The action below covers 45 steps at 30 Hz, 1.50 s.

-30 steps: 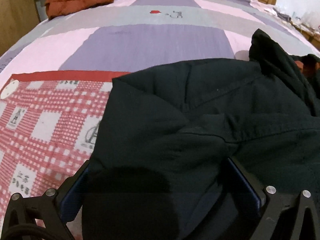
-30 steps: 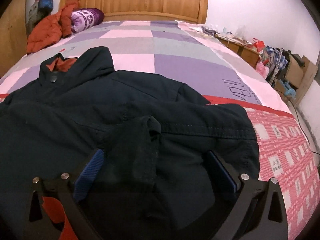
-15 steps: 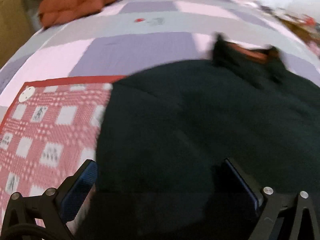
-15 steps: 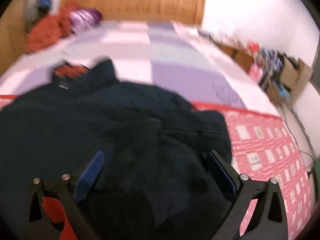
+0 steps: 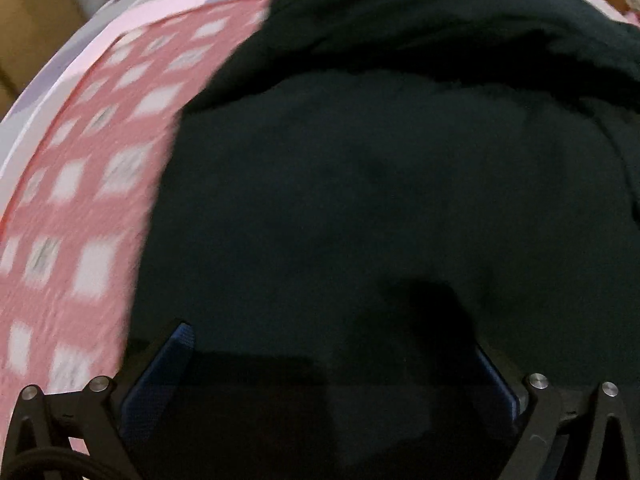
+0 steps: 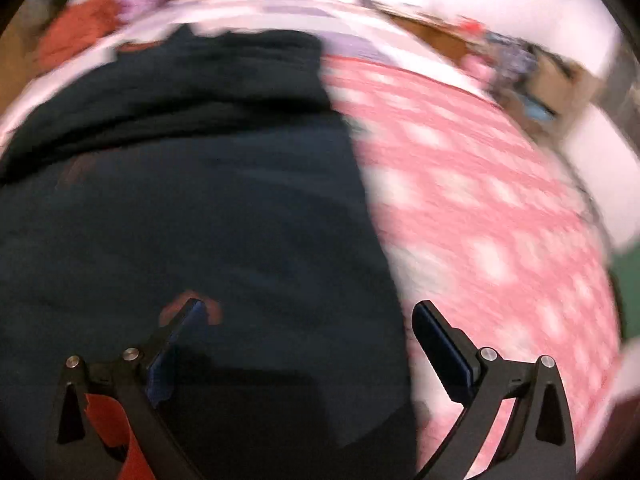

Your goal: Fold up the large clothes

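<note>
The dark jacket (image 5: 380, 184) lay spread on the bed, over the pink checked blanket (image 5: 80, 208). The left gripper (image 5: 332, 356) and right gripper (image 6: 308, 316) both hung over the cloth with jaws spread wide, gripping nothing. Both views were blurred.

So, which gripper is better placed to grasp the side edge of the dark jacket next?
Probably the right gripper: it is open and the jacket edge runs between its fingers. The left gripper, open too, sits over the jacket's body.
</note>
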{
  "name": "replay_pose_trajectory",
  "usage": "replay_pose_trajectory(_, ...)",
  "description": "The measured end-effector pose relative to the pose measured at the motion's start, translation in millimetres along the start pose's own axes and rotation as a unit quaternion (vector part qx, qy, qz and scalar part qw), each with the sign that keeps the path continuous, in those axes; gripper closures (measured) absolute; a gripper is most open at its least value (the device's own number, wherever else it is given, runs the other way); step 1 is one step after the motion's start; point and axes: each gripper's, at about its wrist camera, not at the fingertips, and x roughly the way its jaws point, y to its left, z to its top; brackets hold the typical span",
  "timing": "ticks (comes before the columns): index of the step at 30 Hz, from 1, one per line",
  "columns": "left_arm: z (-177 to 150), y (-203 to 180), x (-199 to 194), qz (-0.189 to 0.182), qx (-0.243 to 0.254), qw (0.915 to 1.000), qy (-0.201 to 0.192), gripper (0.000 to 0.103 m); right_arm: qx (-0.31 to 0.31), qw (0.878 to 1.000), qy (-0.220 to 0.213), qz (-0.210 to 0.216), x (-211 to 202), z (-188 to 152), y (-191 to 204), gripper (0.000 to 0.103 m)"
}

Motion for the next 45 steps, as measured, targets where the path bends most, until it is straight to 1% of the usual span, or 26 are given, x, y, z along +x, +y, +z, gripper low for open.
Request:
replay_pose_trajectory(1,-4,4,-4,0.005,-0.005,1.0,0.001,0.0,0.004,1.0,-0.001,0.011,-6,-8,-8,0.0)
replay_pose_trajectory(2,-11,11,-12,0.01,-0.015,0.9998,-0.001,0.0,-0.009,1.0,-0.006,0.001,-14,-13,-4,0.0)
replay_pose_trajectory(3,-17,17,-20,0.008,-0.028,0.9996,-0.004,0.0,-0.034,0.999,-0.015,-0.005,-23,-18,4,0.0)
replay_pose_trajectory(4,-22,19,-25,0.006,-0.035,0.9993,-0.003,0.0,-0.056,0.998,-0.023,-0.001,-30,-22,11,0.0)
replay_pose_trajectory(5,-29,19,-29,0.004,-0.041,0.9991,-0.001,0.0,-0.084,0.996,-0.033,0.016,-40,-29,22,0.0)
replay_pose_trajectory(6,-36,18,-34,-0.001,-0.046,0.999,0.001,0.0,-0.112,0.992,-0.041,0.043,-50,-39,36,0.0)
replay_pose_trajectory(7,-45,13,-40,-0.007,-0.044,0.999,0.0,0.0,-0.134,0.988,-0.044,0.061,-57,-47,44,0.0)
replay_pose_trajectory(9,-65,-3,-49,-0.007,-0.02,0.9998,0.001,0.0,-0.181,0.979,-0.042,0.083,-67,-73,60,0.0)
replay_pose_trajectory(11,-89,-14,-54,0.004,0.012,0.9998,0.013,0.0,-0.2,0.976,-0.037,0.084,-70,-92,60,0.0)
replay_pose_trajectory(12,-104,-19,-55,0.011,0.025,0.9995,0.018,0.0,-0.192,0.978,-0.03,0.08,-70,-104,51,0.0)
replay_pose_trajectory(13,-113,-18,-62,0.011,0.025,0.9995,0.013,0.0,-0.173,0.982,-0.021,0.077,-69,-114,37,0.0)
replay_pose_trajectory(14,-122,-14,-67,0.009,0.019,0.9997,0.007,0.0,-0.158,0.985,-0.017,0.072,-69,-116,26,0.0)
replay_pose_trajectory(17,-142,3,-77,0.005,-0.016,0.9999,0.003,0.0,-0.107,0.993,-0.004,0.05,-80,-144,-16,0.0)
replay_pose_trajectory(19,-155,16,-85,0.008,-0.031,0.9995,-0.005,0.0,-0.094,0.995,-0.002,0.036,-90,-159,-31,0.0)
replay_pose_trajectory(20,-160,19,-88,0.008,-0.036,0.9993,-0.008,0.0,-0.093,0.996,-0.002,0.016,-97,-167,-35,0.0)
replay_pose_trajectory(22,-170,26,-97,0.002,-0.042,0.9991,-0.011,0.0,-0.087,0.996,-0.007,-0.001,-113,-185,-39,0.0)
replay_pose_trajectory(23,-174,29,-100,0.001,-0.037,0.9992,-0.014,0.0,-0.086,0.996,-0.008,-0.001,-119,-189,-37,0.0)
replay_pose_trajectory(26,-191,34,-110,-0.003,-0.016,0.9997,-0.018,0.0,-0.093,0.996,-0.01,0.008,-140,-217,-23,0.0)
replay_pose_trajectory(28,-203,43,-113,-0.006,-0.013,0.9998,-0.015,0.0,-0.097,0.995,-0.008,0.002,-154,-236,-17,0.0)
replay_pose_trajectory(30,-216,56,-117,0.0,-0.013,0.9998,-0.013,0.0,-0.08,0.997,0.001,-0.01,-157,-248,-21,0.0)
replay_pose_trajectory(32,-230,67,-120,0.006,-0.015,0.9999,-0.005,0.0,-0.046,0.998,0.016,-0.035,-162,-265,-39,0.0)
replay_pose_trajectory(34,-241,79,-120,0.004,-0.027,0.9996,0.002,0.0,-0.019,0.998,0.024,-0.049,-170,-277,-53,0.0)
replay_pose_trajectory(36,-250,89,-123,0.003,-0.04,0.9992,0.007,0.0,-0.015,0.997,0.026,-0.074,-183,-290,-63,0.0)
replay_pose_trajectory(39,-260,90,-131,0.012,-0.029,0.9995,0.003,0.0,-0.018,0.994,0.039,-0.103,-195,-307,-70,0.0)
replay_pose_trajectory(42,-267,93,-138,0.017,-0.016,0.9997,-0.003,0.0,-0.014,0.993,0.044,-0.104,-205,-323,-73,0.0)
replay_pose_trajectory(45,-279,99,-146,0.033,-0.012,0.9994,-0.005,0.0,-0.012,0.994,0.043,-0.101,-212,-330,-70,0.0)
